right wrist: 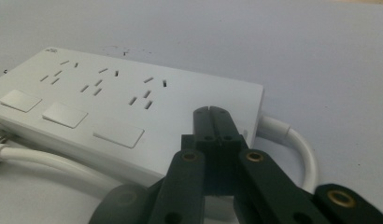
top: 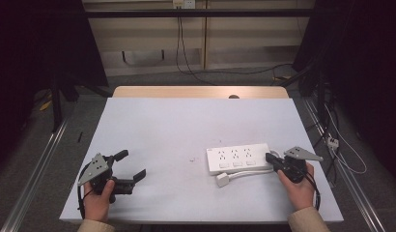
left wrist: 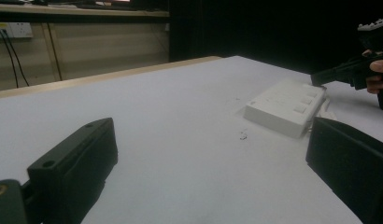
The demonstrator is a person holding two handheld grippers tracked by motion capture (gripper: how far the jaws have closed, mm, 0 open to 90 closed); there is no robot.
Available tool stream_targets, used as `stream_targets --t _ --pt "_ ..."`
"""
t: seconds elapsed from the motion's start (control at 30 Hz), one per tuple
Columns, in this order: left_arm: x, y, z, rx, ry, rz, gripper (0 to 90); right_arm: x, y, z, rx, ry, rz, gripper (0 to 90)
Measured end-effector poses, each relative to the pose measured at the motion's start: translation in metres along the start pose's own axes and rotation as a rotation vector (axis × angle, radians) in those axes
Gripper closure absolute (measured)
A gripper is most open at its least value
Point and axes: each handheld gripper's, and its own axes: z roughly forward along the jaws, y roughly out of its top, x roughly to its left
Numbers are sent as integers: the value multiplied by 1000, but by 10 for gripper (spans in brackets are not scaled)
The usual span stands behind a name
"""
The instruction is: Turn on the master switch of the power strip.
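A white power strip [top: 239, 158] with three sockets and three switches lies flat on the table's right half. Its white cable [top: 244, 172] loops along the front to a white plug [top: 222, 180]. My right gripper [top: 269, 158] is shut with nothing between its jaws, tips at the strip's right end. In the right gripper view the shut tips [right wrist: 212, 114] hover over the strip's [right wrist: 110, 93] near corner, beside the cable [right wrist: 299, 147]; contact cannot be told. My left gripper [top: 132, 164] is open and empty at the front left, far from the strip [left wrist: 285, 107].
The grey table top [top: 186, 125] has a wooden strip along its far edge [top: 201, 92]. A tiny speck [top: 192, 158] lies left of the power strip. Dark stands and floor cables [top: 331, 140] flank the table. A wall socket [left wrist: 14, 30] sits on the back wall.
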Motion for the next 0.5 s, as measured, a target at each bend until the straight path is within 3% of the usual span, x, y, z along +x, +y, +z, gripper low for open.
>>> stream_targets --t 0.5 --pt "0 1 0 -1 -1 4 20 1 0 0 6 -9 -6 900"
